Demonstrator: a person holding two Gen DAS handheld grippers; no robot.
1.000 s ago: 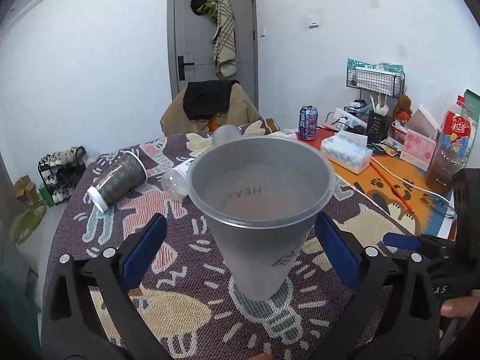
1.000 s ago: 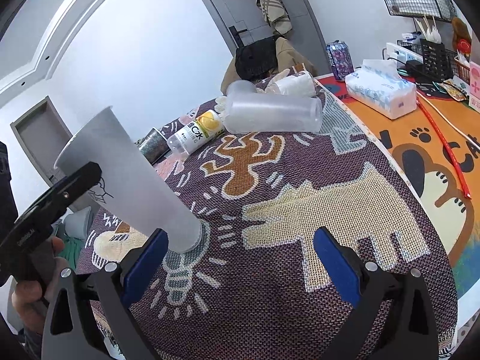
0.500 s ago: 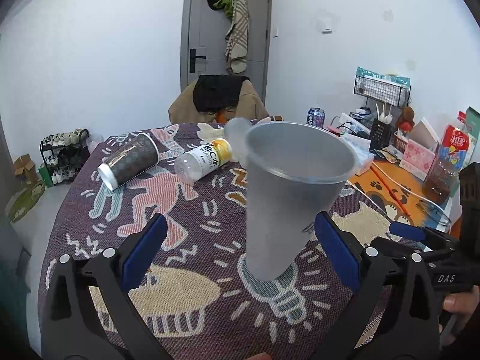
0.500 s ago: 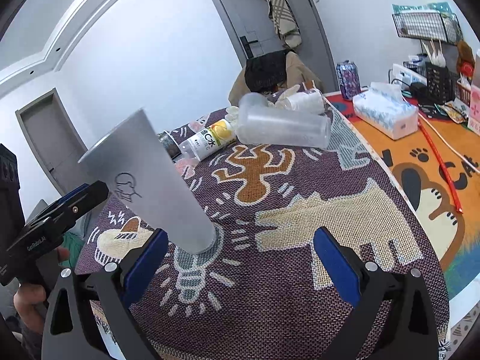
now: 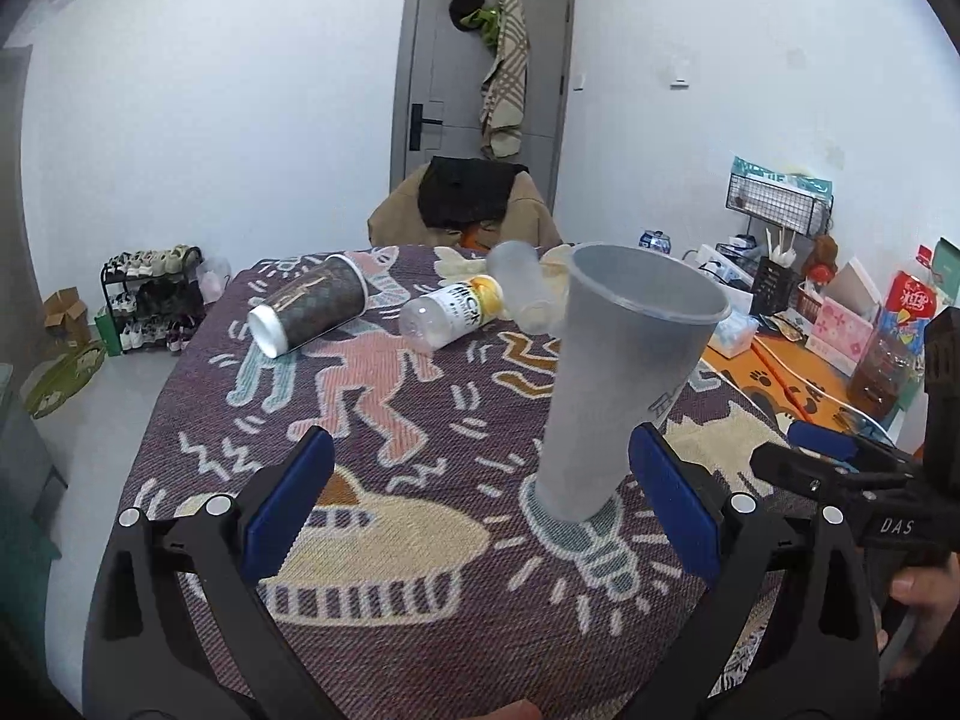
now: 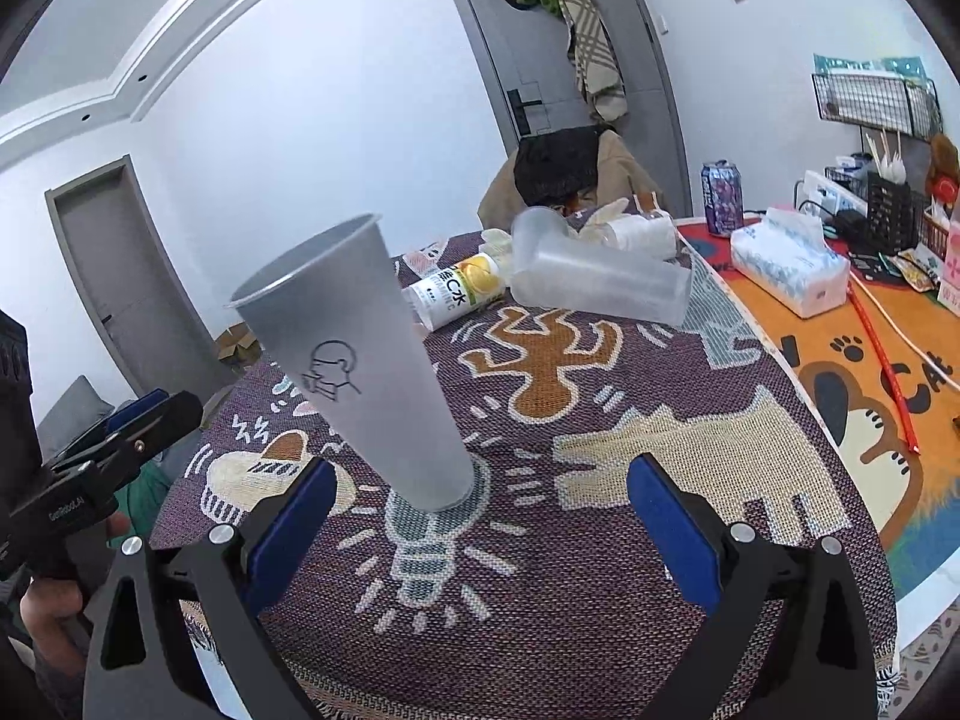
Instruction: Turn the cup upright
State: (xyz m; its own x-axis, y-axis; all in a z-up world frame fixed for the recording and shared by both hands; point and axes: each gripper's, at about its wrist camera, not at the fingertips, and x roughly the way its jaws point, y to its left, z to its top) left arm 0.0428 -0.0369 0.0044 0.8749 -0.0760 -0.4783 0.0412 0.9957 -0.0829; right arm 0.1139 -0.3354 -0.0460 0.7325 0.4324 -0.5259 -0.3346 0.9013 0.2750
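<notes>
Since a second ago both claws have backed away from the grey cup (image 5: 624, 384), which stands upright on the table (image 5: 372, 540) just ahead. Left claw (image 5: 480, 504) and right claw (image 6: 477, 525) gape wide, holding nothing. "DAS" marks the right claw's body; the cup's lettering is probably too blurred to read.

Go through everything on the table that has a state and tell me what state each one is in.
Grey cup: upright, mouth up, base on the patterned cloth, free of both tools.
Left tool: open, holding nothing.
Right tool: open, holding nothing.
Clear cup: on its side.
Dark patterned cup: on its side.
Bottle: lying down.
Soda can: upright.
</notes>
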